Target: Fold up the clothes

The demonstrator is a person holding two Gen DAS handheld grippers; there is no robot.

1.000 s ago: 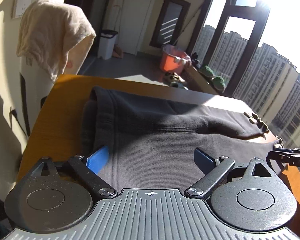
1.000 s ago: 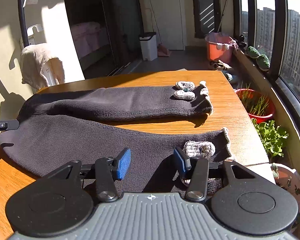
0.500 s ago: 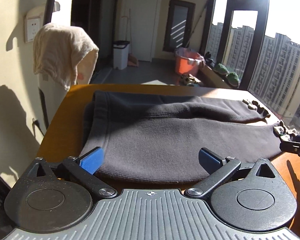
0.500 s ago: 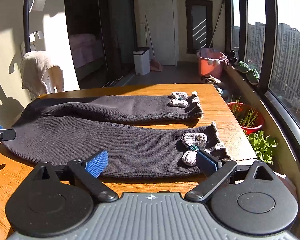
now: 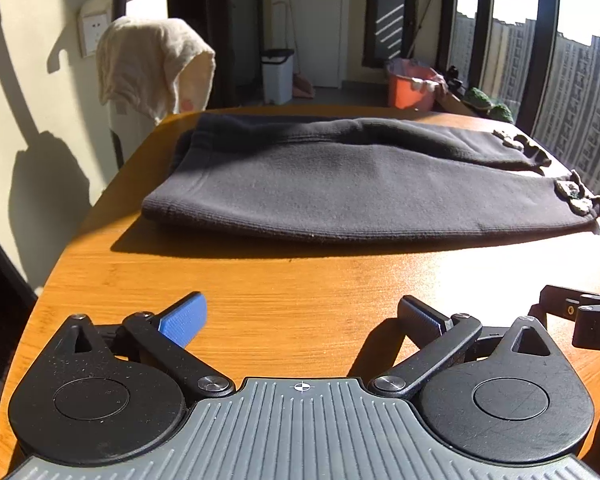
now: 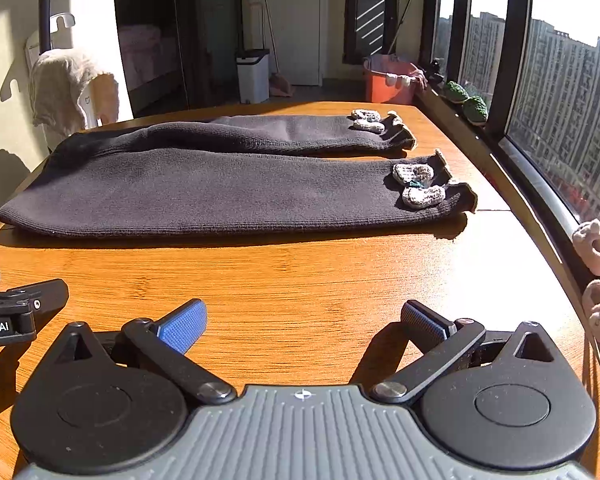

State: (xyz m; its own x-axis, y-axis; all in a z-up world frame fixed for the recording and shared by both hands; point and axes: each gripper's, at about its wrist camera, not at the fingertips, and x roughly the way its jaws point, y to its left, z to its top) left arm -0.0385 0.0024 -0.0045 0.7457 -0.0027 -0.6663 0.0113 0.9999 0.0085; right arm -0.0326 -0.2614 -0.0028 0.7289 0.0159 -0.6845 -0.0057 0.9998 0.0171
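The dark trousers [image 6: 228, 188] lie flat on the table [image 6: 300, 280], legs apart, cuffs toward the window; both left tongs [image 5: 300, 320] and right tongs [image 6: 302, 322] hover spread and empty over bare wood; best pinch waistband and cuff together, lifting evenly.

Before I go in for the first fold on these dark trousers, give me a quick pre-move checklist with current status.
1. Left gripper open and empty: ok.
2. Right gripper open and empty: ok.
3. Dark trousers lying flat on the wooden table, legs side by side: ok.
4. Both grippers clear of the fabric, over bare table: ok.
5. Cuff bows lying on top, not tucked under: ok.
6. Far leg smooth along its whole length: not ok; a ridge runs near the waist end.
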